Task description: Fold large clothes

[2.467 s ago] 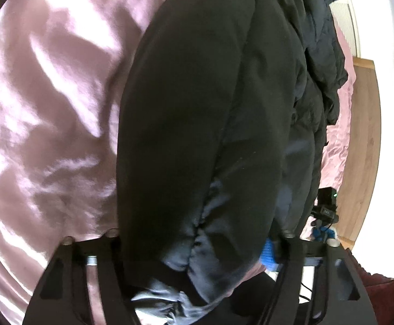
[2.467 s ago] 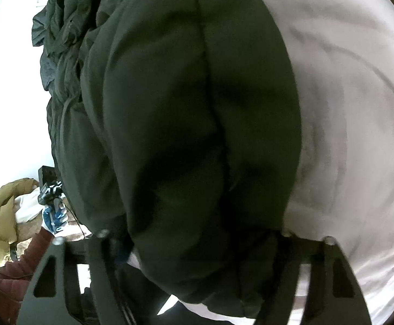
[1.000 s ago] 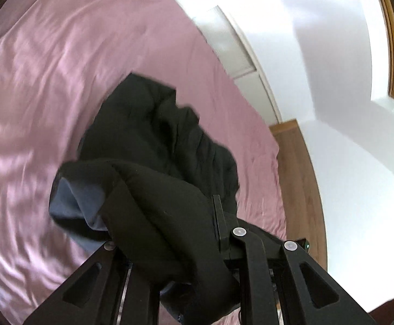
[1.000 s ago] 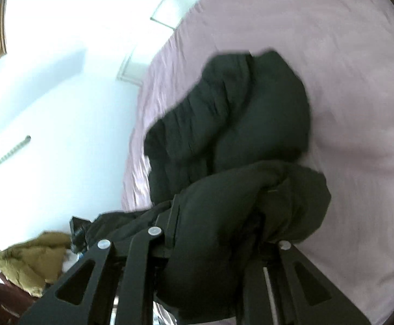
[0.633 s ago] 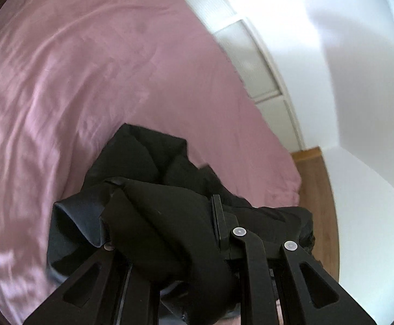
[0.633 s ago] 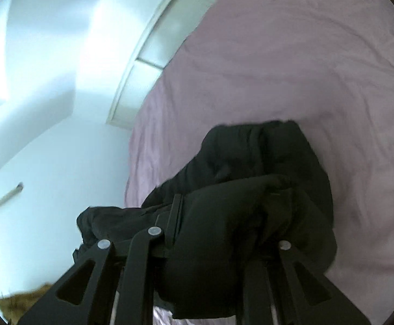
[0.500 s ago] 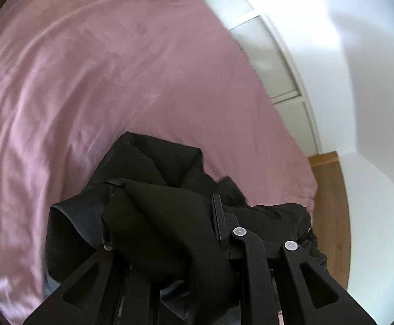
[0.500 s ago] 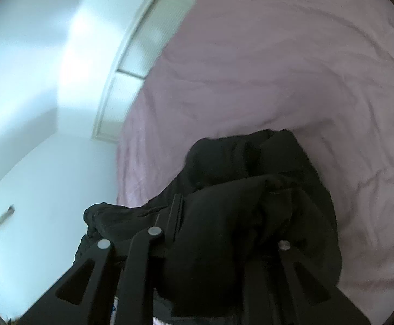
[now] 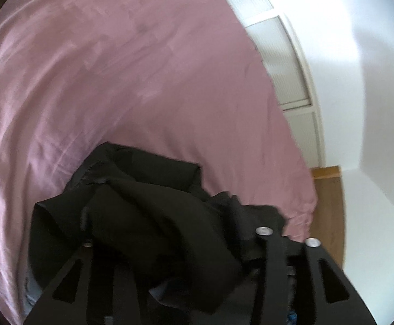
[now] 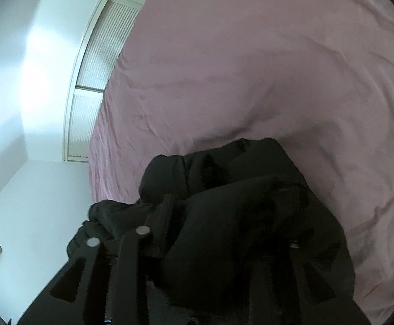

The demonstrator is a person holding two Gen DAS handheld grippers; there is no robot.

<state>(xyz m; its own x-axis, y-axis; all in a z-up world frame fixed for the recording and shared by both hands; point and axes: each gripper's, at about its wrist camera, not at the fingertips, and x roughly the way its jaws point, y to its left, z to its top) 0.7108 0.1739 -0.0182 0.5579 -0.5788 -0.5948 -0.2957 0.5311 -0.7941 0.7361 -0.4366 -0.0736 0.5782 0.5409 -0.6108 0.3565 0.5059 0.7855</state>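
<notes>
A large black jacket (image 9: pixel 148 211) lies bunched on a bed with a pink sheet (image 9: pixel 115 67). My left gripper (image 9: pixel 175 241) is shut on a thick fold of it, and the cloth spills over and hides the left finger. In the right wrist view the same black jacket (image 10: pixel 240 208) fills the lower middle. My right gripper (image 10: pixel 218 241) is shut on another fold of it, with the cloth draped over the right finger. Both grippers hold the jacket low over the sheet.
The pink sheet (image 10: pixel 264 67) spreads wide beyond the jacket. White ribbed closet doors (image 9: pixel 286 62) and white walls stand past the bed's far edge. A strip of wooden floor (image 9: pixel 329 205) shows beside the bed. The closet doors also show in the right wrist view (image 10: pixel 99 62).
Both grippers closed on the jacket, lifted it and swung it forward. In the last half second it has dropped lower and bunched closer to the fingers.
</notes>
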